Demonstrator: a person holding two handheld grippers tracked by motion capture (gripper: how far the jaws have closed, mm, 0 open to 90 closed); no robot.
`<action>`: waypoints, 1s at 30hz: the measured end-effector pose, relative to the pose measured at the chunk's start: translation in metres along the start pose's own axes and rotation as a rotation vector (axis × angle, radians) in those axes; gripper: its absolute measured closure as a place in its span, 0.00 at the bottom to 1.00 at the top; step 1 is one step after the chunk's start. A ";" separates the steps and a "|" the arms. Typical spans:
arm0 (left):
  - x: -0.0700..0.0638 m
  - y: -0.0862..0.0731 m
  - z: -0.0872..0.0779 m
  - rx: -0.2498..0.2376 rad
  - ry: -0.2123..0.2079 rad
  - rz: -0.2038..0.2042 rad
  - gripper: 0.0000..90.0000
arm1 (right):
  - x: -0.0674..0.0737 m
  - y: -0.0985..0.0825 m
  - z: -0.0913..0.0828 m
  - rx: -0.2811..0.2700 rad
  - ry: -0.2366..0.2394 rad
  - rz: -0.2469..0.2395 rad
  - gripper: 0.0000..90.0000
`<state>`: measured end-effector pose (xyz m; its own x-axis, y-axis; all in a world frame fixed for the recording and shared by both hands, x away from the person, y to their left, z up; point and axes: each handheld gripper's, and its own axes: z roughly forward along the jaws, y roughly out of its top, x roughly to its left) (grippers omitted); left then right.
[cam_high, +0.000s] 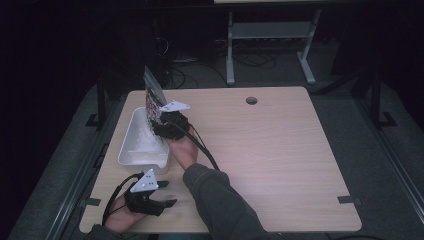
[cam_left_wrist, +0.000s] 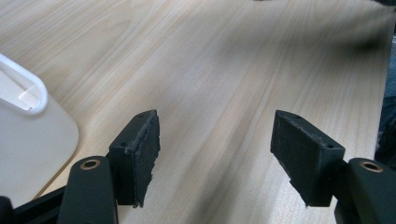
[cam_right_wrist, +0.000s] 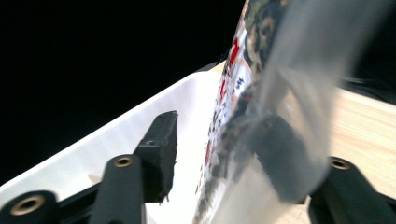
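A printed snack bag (cam_high: 152, 97) with a clear film top stands upright in a white tub (cam_high: 131, 125) at the table's left side. My right gripper (cam_high: 159, 130) reaches over the tub's right wall. In the right gripper view the bag (cam_right_wrist: 280, 70) is between the jaws of the right gripper (cam_right_wrist: 222, 149). The left pad (cam_right_wrist: 163, 140) stands clear of the bag, and the right pad shows dimly through the film. The pads do not press the bag together. My left gripper (cam_high: 167, 193) rests near the front left edge, open and empty, as the left gripper (cam_left_wrist: 217, 156) shows over bare wood.
The wooden table (cam_high: 270, 150) has a round cable hole (cam_high: 251, 100) at the back. A corner of the tub (cam_left_wrist: 28, 121) lies left of my left gripper. Dark floor, cables and a desk frame (cam_high: 270, 45) lie beyond the table.
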<state>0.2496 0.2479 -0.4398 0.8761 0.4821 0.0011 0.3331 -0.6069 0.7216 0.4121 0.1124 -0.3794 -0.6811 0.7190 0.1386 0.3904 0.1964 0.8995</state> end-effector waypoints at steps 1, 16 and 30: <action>0.000 0.000 0.000 -0.001 0.000 0.001 0.36 | -0.002 0.000 0.000 0.007 0.017 0.009 0.49; 0.000 0.001 0.001 0.000 0.009 0.010 0.36 | -0.020 -0.007 -0.022 0.029 0.133 0.059 0.39; 0.001 0.001 0.003 0.006 0.013 0.010 0.36 | -0.043 -0.014 -0.061 0.024 0.204 0.079 0.36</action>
<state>0.2514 0.2457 -0.4410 0.8750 0.4838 0.0171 0.3265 -0.6159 0.7170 0.3984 0.0378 -0.3727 -0.7581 0.5831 0.2920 0.4608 0.1622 0.8726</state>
